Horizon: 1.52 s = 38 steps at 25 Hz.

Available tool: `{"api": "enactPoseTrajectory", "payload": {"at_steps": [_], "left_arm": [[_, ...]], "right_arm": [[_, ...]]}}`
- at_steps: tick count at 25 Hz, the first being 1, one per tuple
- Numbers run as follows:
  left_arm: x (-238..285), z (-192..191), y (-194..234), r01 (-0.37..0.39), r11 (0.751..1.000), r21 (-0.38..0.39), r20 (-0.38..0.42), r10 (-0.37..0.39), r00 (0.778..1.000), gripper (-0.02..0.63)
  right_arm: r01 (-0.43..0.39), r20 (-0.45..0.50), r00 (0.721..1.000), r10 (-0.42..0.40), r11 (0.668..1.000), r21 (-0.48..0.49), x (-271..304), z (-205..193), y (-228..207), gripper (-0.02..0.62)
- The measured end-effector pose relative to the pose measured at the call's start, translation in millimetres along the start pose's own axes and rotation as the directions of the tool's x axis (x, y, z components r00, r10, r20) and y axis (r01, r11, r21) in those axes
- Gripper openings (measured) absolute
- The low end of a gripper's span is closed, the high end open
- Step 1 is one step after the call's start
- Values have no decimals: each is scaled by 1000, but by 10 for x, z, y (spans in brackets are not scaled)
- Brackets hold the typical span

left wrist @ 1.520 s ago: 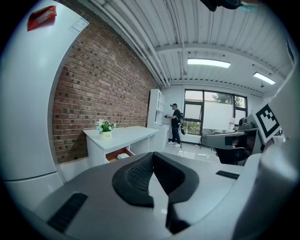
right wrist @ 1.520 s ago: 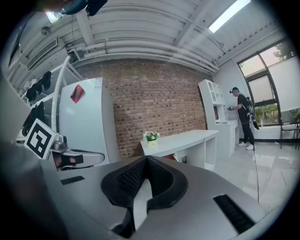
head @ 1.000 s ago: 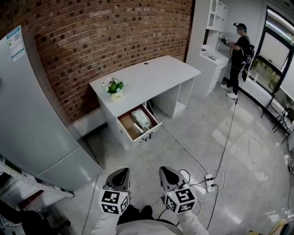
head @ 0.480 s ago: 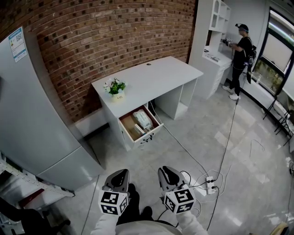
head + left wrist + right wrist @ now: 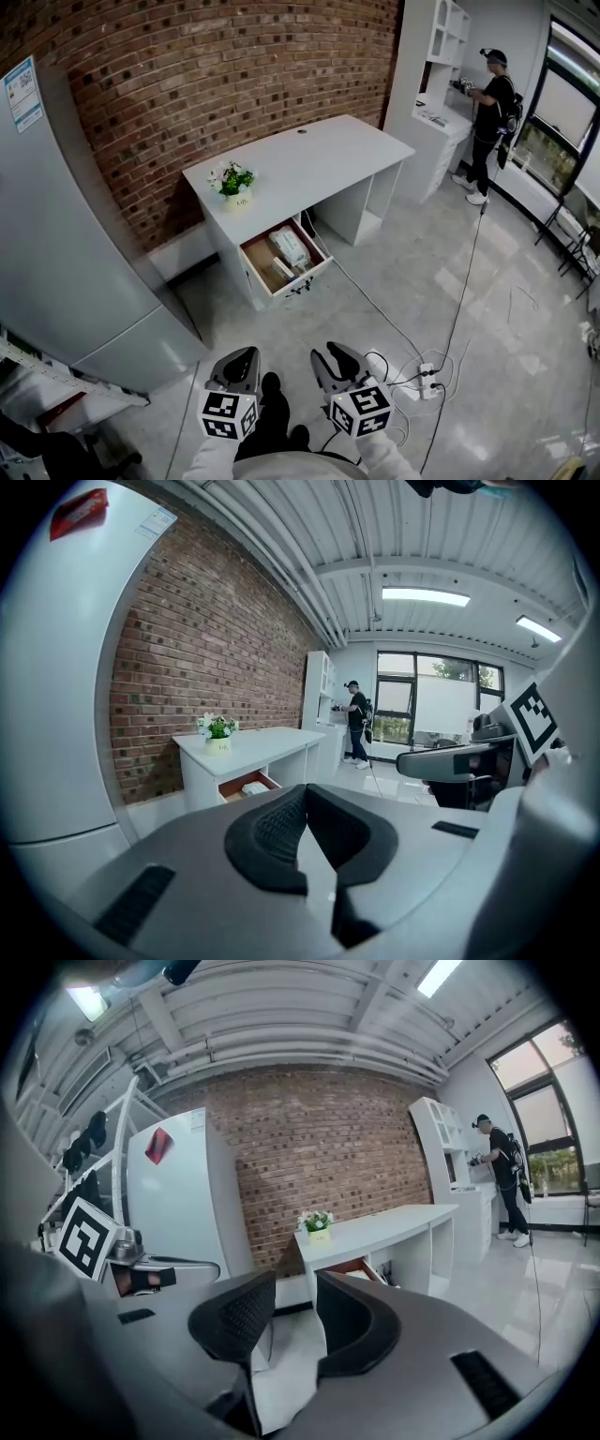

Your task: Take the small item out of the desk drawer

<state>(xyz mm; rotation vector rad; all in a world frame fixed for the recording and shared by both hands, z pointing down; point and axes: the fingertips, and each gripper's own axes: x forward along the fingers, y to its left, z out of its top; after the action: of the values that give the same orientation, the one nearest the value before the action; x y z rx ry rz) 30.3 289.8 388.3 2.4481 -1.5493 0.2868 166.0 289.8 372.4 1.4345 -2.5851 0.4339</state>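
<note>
Small white item [image 5: 289, 246] lies in open desk drawer [image 5: 260, 262], frame centre. Both grippers are bottom centre, well apart from it. Left gripper [image 5: 243, 356] jaws pressed together. Right gripper [image 5: 328, 353] jaws have just been opening, now spread, nothing between.

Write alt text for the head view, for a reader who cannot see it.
A white desk by a brick wall has its drawer pulled open, items inside. Nearer the camera, above the floor: the left claw, shut, and the right claw, just opening, empty.
</note>
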Motion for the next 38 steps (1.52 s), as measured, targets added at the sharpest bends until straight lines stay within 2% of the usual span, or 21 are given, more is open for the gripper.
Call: {"api": "enactPoseTrajectory", "payload": {"at_steps": [9,25,38], "left_arm": [[517,38,477,2,999,-32,-20,-2,1000,18],[1882,218,1511,42,997,-57,-67,-46,997,18],[2541,228,1952,104,992,-69,-98,-110,989,18]], "right_arm": [[-9,-30,1000,9,1000,-7,681,104,-144,167],[21,-81,996,-23,999,-25,2270,316,-712,170],[56,-119,991,-60,998,-37,3000,344,-905,170]]}}
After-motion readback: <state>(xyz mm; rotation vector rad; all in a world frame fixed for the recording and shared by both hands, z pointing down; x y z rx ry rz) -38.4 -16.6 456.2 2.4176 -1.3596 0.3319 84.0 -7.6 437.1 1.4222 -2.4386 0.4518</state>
